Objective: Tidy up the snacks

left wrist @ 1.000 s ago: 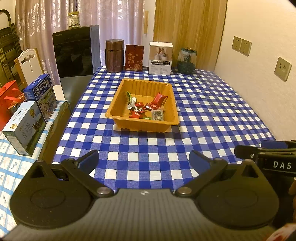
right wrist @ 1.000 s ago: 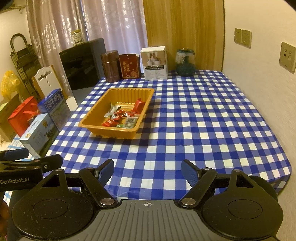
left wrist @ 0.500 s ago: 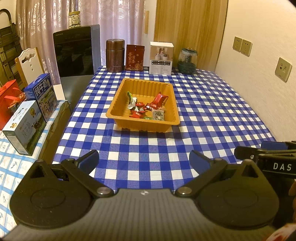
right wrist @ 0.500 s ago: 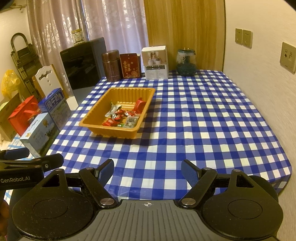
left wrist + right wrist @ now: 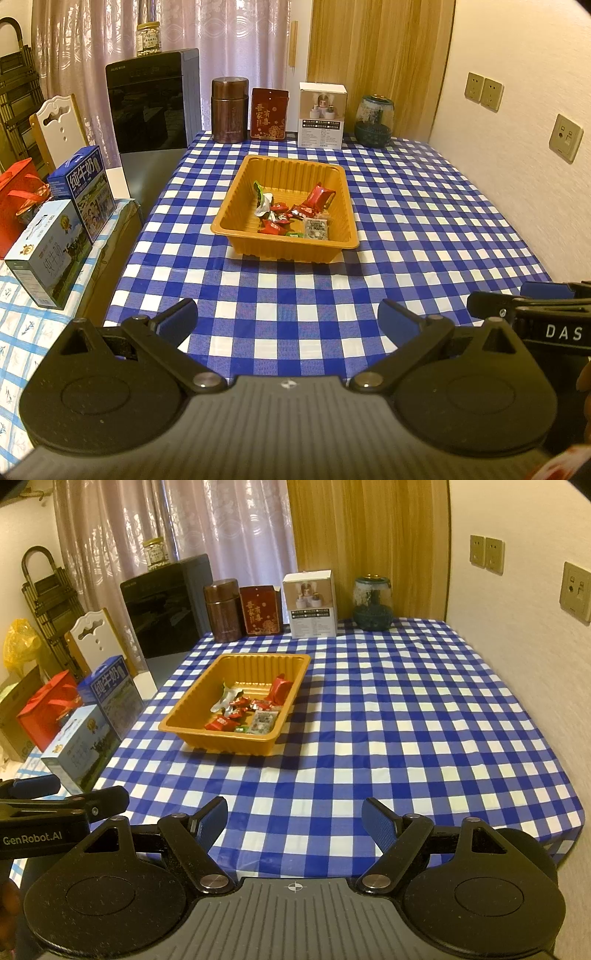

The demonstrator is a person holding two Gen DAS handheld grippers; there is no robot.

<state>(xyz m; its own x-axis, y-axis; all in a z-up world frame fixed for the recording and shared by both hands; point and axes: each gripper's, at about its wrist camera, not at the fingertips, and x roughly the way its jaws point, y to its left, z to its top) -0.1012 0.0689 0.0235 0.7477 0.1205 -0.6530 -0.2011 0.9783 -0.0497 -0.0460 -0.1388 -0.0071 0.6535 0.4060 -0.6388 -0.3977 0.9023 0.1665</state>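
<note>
Gaping empty, both grippers (image 5: 288,319) (image 5: 294,818) face a ribbed plastic tray (image 5: 236,221) of crinkly wrapped snacks (image 5: 293,216).

An orange ribbed plastic tray (image 5: 240,218) sits flat on the blue-and-white checked table (image 5: 424,221), toward the left half and nearer the far edge than the near one. The snacks (image 5: 291,216) lie loose in the tray's near half: several small red-wrapped candies (image 5: 236,705), a larger red packet (image 5: 319,195) propped against the right wall, a crumpled white-and-green wrapper (image 5: 263,201) at the left, and a pale speckled sachet (image 5: 315,229) in the near right corner
</note>
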